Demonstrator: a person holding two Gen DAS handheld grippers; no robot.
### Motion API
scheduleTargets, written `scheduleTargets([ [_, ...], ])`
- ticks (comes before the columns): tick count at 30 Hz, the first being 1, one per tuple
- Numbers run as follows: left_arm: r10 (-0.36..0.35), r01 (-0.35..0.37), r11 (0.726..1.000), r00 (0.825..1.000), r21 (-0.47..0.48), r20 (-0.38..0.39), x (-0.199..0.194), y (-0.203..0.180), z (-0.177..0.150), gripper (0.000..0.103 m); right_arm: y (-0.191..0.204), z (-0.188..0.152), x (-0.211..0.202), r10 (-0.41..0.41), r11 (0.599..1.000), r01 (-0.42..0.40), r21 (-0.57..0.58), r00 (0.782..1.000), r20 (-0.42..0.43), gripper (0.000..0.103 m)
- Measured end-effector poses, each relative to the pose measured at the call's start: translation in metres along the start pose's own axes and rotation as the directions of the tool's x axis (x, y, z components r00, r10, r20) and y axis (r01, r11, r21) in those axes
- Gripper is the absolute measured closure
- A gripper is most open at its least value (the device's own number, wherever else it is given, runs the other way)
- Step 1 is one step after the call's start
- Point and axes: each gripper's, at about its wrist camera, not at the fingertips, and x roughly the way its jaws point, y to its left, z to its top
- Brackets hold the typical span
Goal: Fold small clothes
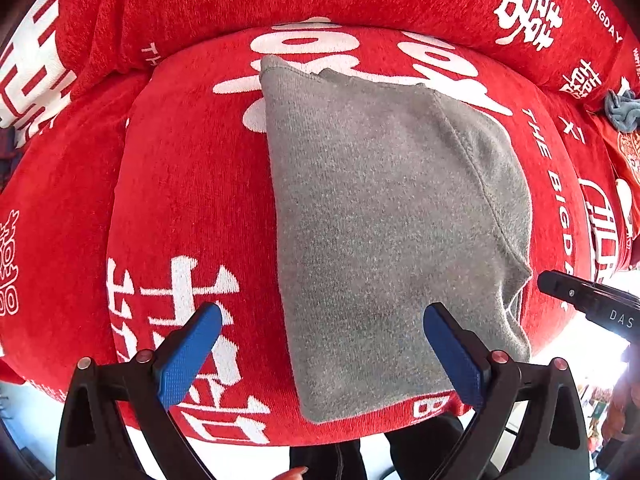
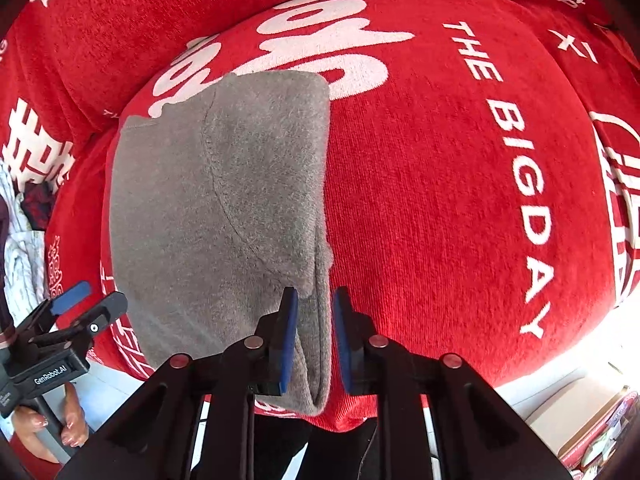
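Grey garment lies half-folded on the red cushion. Your right gripper straddles its near edge, not clenched; the left gripper hovers released. Pinch, then fold across.

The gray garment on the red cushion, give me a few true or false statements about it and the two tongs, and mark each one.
1. The gray garment lies folded on a red cushion cover with white lettering. True.
2. The left tongs are clamped shut on the garment. False: their blue fingers stand wide apart, one over the red cover and one over the garment's near part.
3. The right tongs straddle the garment's near right edge, with the cloth between the blue pads. True.
4. The garment is bright blue. False: it is gray.
5. A second crumpled gray cloth lies at the far right in the left wrist view. True.
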Motion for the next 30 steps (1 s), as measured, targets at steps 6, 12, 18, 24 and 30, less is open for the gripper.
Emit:
scheduleTargets([
  [6, 0.064, -0.064, 0.998, 0.998, -0.018, 0.015, -0.005, 0.0, -0.001, 0.002, 0.007, -0.001, -0.003, -0.028, 1.0, 0.028, 0.003, 0.999, 0.014, 0.048],
  [12, 0.073, -0.071, 0.997, 0.997, -0.043, 0.039, -0.013, -0.002, 0.002, 0.002, 0.027, 0.004, -0.018, -0.028, 0.999, 0.031, -0.04, 0.996, 0.082, 0.022],
  [18, 0.074, -0.068, 0.995, 0.994, -0.075, 0.076, -0.021, 0.002, 0.004, 0.002, 0.044, 0.006, -0.026, -0.064, 0.993, 0.076, -0.09, 0.99, 0.126, 0.014],
  [24, 0.066, -0.062, 0.992, 0.997, -0.112, 0.028, -0.019, 0.008, 0.004, 0.002, 0.046, 0.008, -0.026, -0.103, 0.989, 0.115, -0.09, 0.986, 0.128, 0.014],
  [30, 0.095, -0.095, 0.988, 0.995, -0.12, -0.011, -0.017, 0.008, 0.001, 0.002, 0.048, 0.005, -0.021, -0.1, 0.989, 0.109, -0.098, 0.991, 0.094, 0.014],
])
